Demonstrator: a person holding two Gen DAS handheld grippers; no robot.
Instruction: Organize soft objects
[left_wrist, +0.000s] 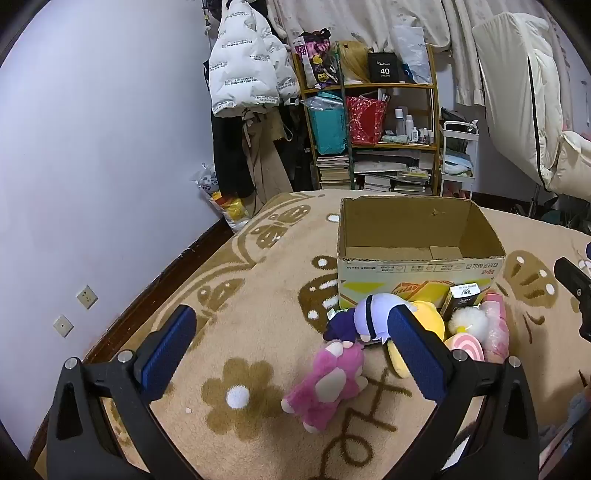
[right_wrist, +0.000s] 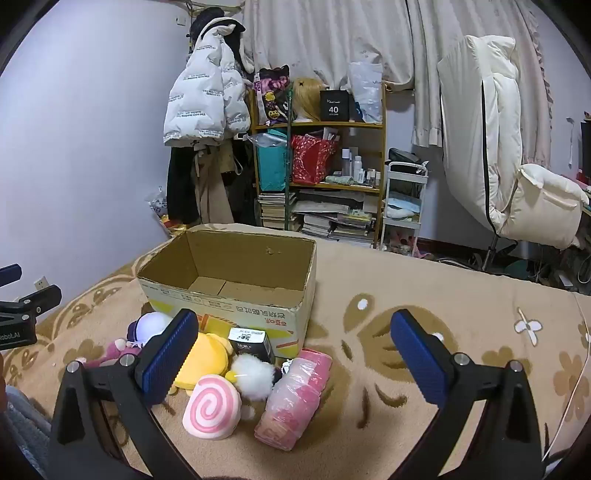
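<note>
Both grippers, left gripper (left_wrist: 291, 334) and right gripper (right_wrist: 293, 334), spread their fingers wide, holding nothing. Seven soft objects (right_wrist: 236, 373) cluster lower centre, touching one cardboard box (right_wrist: 236, 314); bookshelf (right_wrist: 325, 173) upper centre.

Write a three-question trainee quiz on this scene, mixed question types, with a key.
1. True or false: the cardboard box already holds a toy.
2. Which lies nearest the left gripper? A) pink plush B) swirl cushion C) black carton
3. Fill in: both the left gripper and the right gripper are ____.

Key: 1 false, it looks empty; 2 A; 3 open.
</note>
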